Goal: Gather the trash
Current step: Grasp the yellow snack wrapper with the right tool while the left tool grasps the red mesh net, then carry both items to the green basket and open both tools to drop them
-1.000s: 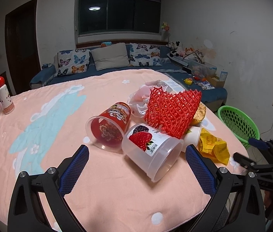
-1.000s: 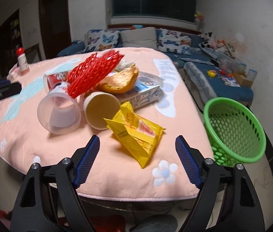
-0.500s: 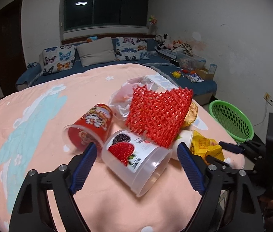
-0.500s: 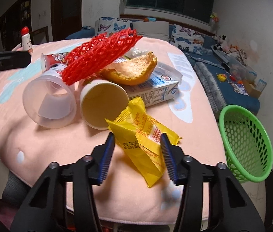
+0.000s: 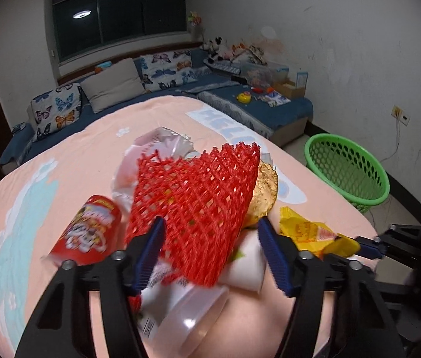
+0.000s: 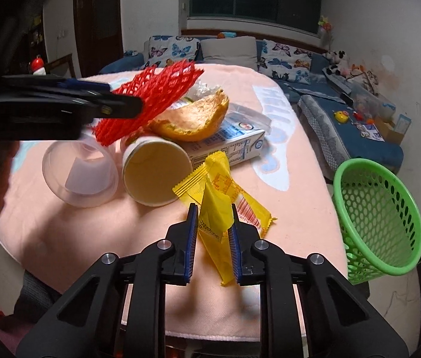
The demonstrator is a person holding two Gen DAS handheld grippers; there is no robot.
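Observation:
A trash pile lies on the pink tablecloth (image 5: 91,155). My left gripper (image 5: 210,232) is open, its fingers on either side of the red foam net (image 5: 198,197), which sits on top of the pile; it also shows in the right wrist view (image 6: 153,95). My right gripper (image 6: 212,217) is shut on the yellow wrapper (image 6: 219,197), which also shows in the left wrist view (image 5: 314,232). A green basket (image 6: 380,217) stands on the floor to the right of the table.
The pile also holds a clear plastic cup (image 6: 82,173), a paper cup (image 6: 153,173), a red cup (image 5: 91,235), a milk carton (image 6: 234,146), a fruit peel (image 6: 195,119) and a plastic bag (image 5: 156,155). A blue sofa (image 5: 120,95) stands behind.
My left gripper has moved forward and its fingers now straddle the red net. My right gripper has moved in and closed on the yellow wrapper.

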